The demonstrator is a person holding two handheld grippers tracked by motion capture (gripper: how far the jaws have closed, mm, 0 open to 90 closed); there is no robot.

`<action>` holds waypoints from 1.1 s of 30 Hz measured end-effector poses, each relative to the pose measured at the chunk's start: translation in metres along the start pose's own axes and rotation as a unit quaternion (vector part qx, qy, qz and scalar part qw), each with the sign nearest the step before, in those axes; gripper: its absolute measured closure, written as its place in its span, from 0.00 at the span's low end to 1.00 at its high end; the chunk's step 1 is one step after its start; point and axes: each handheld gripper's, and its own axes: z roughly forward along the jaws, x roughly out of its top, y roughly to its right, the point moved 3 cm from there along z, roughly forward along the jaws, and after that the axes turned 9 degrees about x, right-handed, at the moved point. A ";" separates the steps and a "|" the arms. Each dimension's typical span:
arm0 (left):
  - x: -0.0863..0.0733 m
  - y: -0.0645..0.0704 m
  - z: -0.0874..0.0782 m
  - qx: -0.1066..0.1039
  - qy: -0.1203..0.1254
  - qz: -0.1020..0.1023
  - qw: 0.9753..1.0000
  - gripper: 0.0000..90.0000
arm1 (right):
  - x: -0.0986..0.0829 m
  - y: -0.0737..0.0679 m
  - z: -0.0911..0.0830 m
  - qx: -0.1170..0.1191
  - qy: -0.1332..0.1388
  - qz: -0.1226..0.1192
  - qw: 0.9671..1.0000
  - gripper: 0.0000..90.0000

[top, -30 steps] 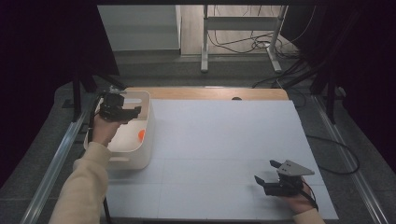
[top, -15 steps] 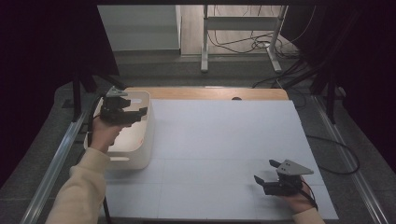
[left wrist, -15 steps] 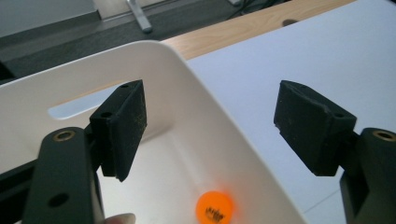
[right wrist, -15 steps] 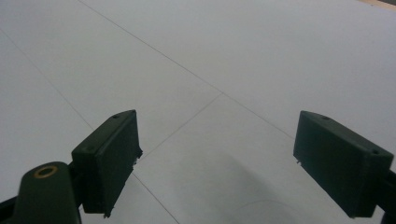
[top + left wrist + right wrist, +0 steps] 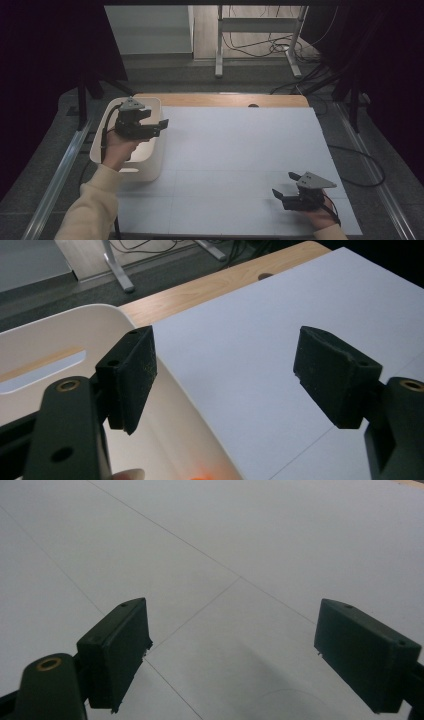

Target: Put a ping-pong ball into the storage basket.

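Observation:
A white plastic bin [image 5: 150, 165] stands at the table's left edge. My left gripper [image 5: 161, 127] is held above its right rim, open, with nothing between its jaws. In the left gripper view my left gripper [image 5: 225, 375] straddles the bin wall [image 5: 190, 405], and an orange thing [image 5: 202, 475] glows low inside the bin. My right gripper [image 5: 282, 189] rests near the front right of the white table sheet [image 5: 235, 150], open and empty. In the right gripper view my right gripper [image 5: 235, 650] looks over the bare white sheet [image 5: 240, 540].
A strip of wooden tabletop [image 5: 220, 100] shows beyond the white sheet. Metal rails run along both table sides, one at the left [image 5: 55, 175]. Behind the table are desk legs and cables [image 5: 250, 45] on the floor.
My left gripper has risen out of the bin and moved right, toward the bin's right rim. The right gripper has stayed still.

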 end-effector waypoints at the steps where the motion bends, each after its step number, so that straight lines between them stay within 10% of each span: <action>1: -0.001 0.001 -0.002 -0.003 0.003 0.000 1.000 0.29 | 0.000 0.000 0.000 0.000 0.000 0.000 1.000 0.16; 33: -0.027 0.040 -0.033 -0.046 0.039 0.028 0.998 0.29 | -0.005 -0.002 -0.006 -0.011 -0.007 0.003 1.000 0.17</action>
